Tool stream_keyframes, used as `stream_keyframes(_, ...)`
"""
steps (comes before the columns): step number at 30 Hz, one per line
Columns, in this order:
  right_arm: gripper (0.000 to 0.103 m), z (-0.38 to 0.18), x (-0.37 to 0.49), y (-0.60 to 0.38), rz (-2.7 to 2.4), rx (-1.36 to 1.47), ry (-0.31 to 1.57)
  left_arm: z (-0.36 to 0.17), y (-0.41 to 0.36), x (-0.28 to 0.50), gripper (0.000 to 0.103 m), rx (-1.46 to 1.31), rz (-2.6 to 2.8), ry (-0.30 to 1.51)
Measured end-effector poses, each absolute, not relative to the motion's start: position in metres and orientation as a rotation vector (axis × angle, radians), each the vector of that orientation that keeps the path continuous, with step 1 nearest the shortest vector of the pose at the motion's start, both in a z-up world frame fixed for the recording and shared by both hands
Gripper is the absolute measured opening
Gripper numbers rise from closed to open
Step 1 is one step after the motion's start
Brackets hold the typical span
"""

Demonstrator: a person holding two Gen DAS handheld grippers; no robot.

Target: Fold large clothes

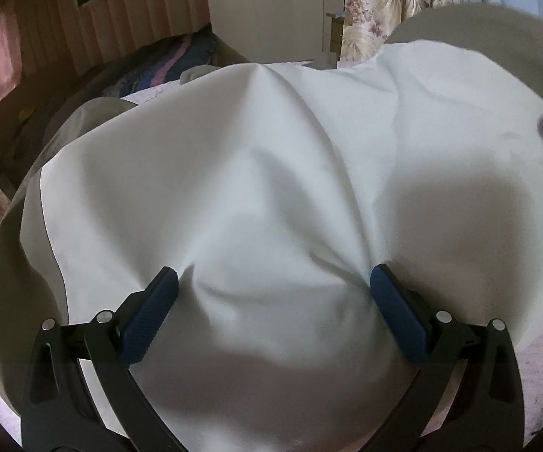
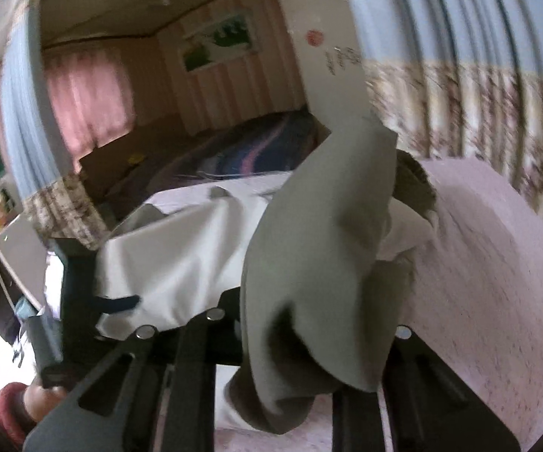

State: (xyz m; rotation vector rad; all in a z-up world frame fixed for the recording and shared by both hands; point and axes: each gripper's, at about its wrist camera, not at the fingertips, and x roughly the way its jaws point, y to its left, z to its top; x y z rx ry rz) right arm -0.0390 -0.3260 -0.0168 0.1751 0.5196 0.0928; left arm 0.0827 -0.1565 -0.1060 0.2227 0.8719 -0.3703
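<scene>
Left wrist view: left tool [image 1: 273,282] spread wide over the white garment [image 1: 271,158].
Right tool [image 2: 309,342] clamps its grey sleeve [image 2: 320,248], lifted above the bed [image 2: 497,282].

The left gripper [image 1: 271,282] points forward with its blue-padded fingers [image 1: 151,316] spread wide apart; nothing sits clamped between them. The right gripper [image 2: 301,324] has its fingertips hidden; its jaw state is unreadable.

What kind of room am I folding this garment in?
Most likely a bedroom: the white garment lies on a pink bedspread, with a striped blanket behind and floral curtains nearby.
</scene>
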Motion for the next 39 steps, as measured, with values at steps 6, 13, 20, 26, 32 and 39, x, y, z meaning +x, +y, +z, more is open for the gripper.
stream_keyframes(6,0.013,0.013,-0.027,-0.265,0.165,0.048,0.490,-0.073,-0.107,0.067,0.100,0.208,-0.381,0.830)
stream_keyframes(13,0.010,0.029,-0.007,-0.169,0.325,-0.062,0.521,-0.043,0.007,0.065,0.100,0.176,-0.271,0.777)
stream_keyframes(20,0.010,-0.034,0.020,-0.066,0.524,-0.144,0.721,-0.045,0.102,0.064,0.100,0.079,-0.164,0.782)
stream_keyframes(26,0.014,-0.083,0.024,-0.062,0.540,-0.149,0.816,-0.054,0.122,0.063,0.100,0.083,-0.154,0.796)
stream_keyframes(32,0.031,-0.062,0.008,-0.057,0.491,-0.182,0.796,-0.055,0.115,0.058,0.100,0.129,-0.136,0.772)
stream_keyframes(39,0.074,0.008,-0.054,-0.090,0.510,-0.165,0.646,-0.042,0.116,0.051,0.100,0.133,-0.143,0.743)
